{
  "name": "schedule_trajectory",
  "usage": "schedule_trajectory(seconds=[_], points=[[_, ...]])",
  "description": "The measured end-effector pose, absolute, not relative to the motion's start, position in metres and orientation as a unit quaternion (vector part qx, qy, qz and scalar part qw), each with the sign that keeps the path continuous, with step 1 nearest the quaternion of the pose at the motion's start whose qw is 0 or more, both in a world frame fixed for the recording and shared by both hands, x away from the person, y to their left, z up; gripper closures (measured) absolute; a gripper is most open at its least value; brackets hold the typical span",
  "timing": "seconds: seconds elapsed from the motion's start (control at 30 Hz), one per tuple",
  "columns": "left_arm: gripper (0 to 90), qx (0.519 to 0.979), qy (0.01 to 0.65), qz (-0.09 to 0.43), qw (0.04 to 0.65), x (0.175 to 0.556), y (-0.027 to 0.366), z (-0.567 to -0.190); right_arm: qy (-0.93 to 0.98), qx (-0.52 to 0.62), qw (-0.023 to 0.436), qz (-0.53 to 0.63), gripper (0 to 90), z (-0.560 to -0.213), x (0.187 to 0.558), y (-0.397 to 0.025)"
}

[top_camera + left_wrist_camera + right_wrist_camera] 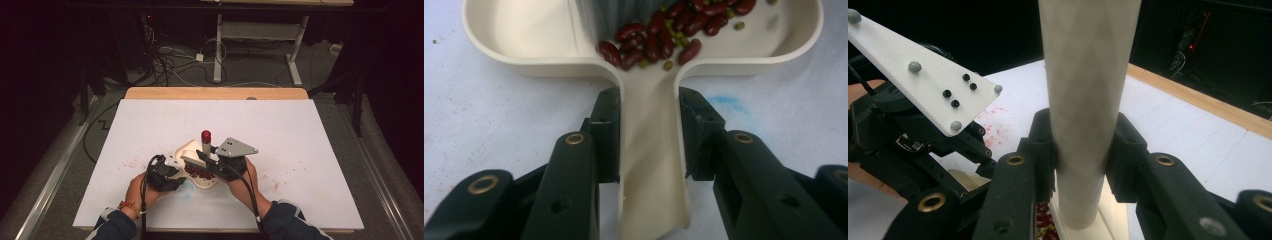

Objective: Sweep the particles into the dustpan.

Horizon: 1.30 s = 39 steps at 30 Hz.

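The person is sweeping spilled beans into a cream dustpan (pixel 200 172) that is lying near the near edge of the worktop (pixel 300 130), roughly midway between its left and right edges. The left claw (pixel 650 145) is clamping the dustpan's handle between its jaws, pinning the pan flat on the white surface. The right claw (pixel 1080 155) is closed around the pale handle of a small brush (pixel 1083 100), holding it upright with its bristles down in the pan; that handle ends in a red cap (pixel 206 135) in the high view. A good heap of red kidney beans (pixel 659 37), mixed with a few small green ones, is already sitting inside the pan against the bristles, so the gathering seems largely done. Reddish specks are remaining on the worktop toward the left and right edges, too small to tell whether they are beans or stains. What is probably left is a last pass and lifting the loaded pan away.
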<state>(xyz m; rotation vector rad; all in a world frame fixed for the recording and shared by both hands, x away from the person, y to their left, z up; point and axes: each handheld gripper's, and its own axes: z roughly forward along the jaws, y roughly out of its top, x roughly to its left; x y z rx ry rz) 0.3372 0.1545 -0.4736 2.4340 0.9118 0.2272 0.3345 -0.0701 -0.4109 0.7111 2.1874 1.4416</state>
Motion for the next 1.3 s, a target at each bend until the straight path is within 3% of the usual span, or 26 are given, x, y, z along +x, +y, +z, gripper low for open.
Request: schedule_trajectory(seconds=[0.43,0.77,1.3], points=[[63.6,0.905,0.325,0.079,0.262,0.331,0.167,-0.473,0.765,0.242,0.238,0.547,70.4,-0.399,0.341,-0.089],[63.6,0.915,0.307,0.07,0.253,0.312,0.18,-0.469,0.754,0.265,0.259,0.543,70.3,-0.378,0.339,-0.137],[63.6,0.928,0.278,0.057,0.241,0.285,0.158,-0.468,0.781,0.289,0.295,0.469,70.3,-0.396,0.316,-0.196]])
